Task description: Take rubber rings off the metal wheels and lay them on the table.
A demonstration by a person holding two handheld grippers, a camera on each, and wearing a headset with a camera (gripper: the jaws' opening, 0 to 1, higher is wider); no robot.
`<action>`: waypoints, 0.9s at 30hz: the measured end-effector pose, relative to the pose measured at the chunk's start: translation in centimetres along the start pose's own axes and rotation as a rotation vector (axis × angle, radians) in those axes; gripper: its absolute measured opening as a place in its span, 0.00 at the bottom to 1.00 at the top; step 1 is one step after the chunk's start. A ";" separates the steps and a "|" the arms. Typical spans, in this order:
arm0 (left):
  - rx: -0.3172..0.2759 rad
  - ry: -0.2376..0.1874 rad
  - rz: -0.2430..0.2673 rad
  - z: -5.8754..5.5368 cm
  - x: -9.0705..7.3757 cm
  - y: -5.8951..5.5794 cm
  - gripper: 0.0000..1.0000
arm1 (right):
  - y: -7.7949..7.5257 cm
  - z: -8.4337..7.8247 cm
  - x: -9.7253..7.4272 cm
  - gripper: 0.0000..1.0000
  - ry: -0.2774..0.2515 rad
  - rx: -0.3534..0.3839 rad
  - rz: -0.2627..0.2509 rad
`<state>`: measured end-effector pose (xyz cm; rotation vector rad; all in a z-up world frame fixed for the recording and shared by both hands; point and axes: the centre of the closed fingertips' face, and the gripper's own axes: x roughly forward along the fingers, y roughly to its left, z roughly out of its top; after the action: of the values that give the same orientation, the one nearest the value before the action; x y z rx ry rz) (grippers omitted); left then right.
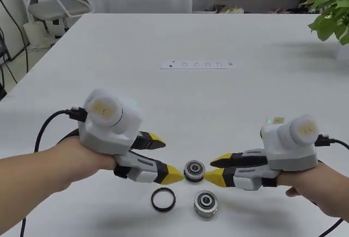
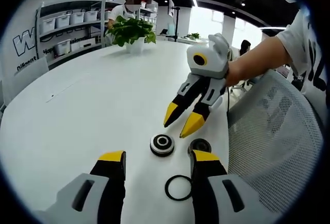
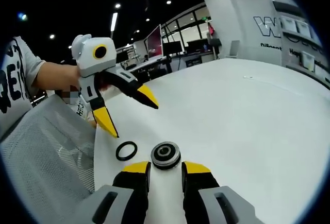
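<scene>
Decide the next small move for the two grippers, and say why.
Probably ease the right gripper forward and close on the round metal wheel just ahead of its open fingers; the open left gripper sits on its other side.

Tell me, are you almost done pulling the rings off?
One rubber ring already lies on the table. The left hand-held gripper and right hand-held gripper are open beside the farther wheel, gripping nothing. Its ring looks still on; the nearer wheel I cannot tell.
</scene>
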<state>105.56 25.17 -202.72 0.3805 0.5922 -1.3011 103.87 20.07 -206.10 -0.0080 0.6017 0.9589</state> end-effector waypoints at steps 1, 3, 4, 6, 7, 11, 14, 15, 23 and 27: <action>-0.002 -0.001 0.000 0.0 0.1 0.0 0.47 | 0.0 -0.1 0.0 0.22 0.003 -0.005 -0.001; -0.001 0.002 -0.006 0.0 0.4 -0.1 0.46 | 0.0 -0.2 0.1 0.21 0.006 -0.012 -0.001; 0.000 0.004 -0.008 0.0 0.5 -0.2 0.46 | 0.0 -0.2 0.1 0.21 0.006 -0.014 -0.001; 0.008 0.011 -0.018 0.0 1.0 -0.5 0.45 | -0.1 -0.3 0.2 0.21 0.009 -0.020 -0.001; 0.008 0.013 -0.021 0.0 1.1 -0.6 0.45 | -0.1 -0.4 0.3 0.21 0.009 -0.024 -0.001; 0.010 0.022 -0.030 -0.2 1.9 -0.8 0.43 | 0.0 -0.6 0.4 0.20 0.017 -0.035 0.000; 0.005 0.023 -0.036 -0.3 2.4 -1.0 0.42 | -0.1 -0.8 0.5 0.20 0.022 -0.040 -0.002; 0.004 0.024 -0.037 -0.3 2.5 -1.0 0.42 | -0.1 -0.8 0.5 0.20 0.023 -0.042 -0.002; 0.017 0.050 -0.050 -0.8 3.6 -1.2 0.35 | -0.1 -1.0 0.5 0.21 0.026 -0.035 -0.003; 0.026 0.048 -0.058 -0.5 3.8 -1.4 0.32 | -0.1 -1.1 0.5 0.21 0.027 -0.033 -0.004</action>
<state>104.64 22.18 -205.34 0.4201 0.6313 -1.3599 103.67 20.07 -207.27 -0.0509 0.6105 0.9662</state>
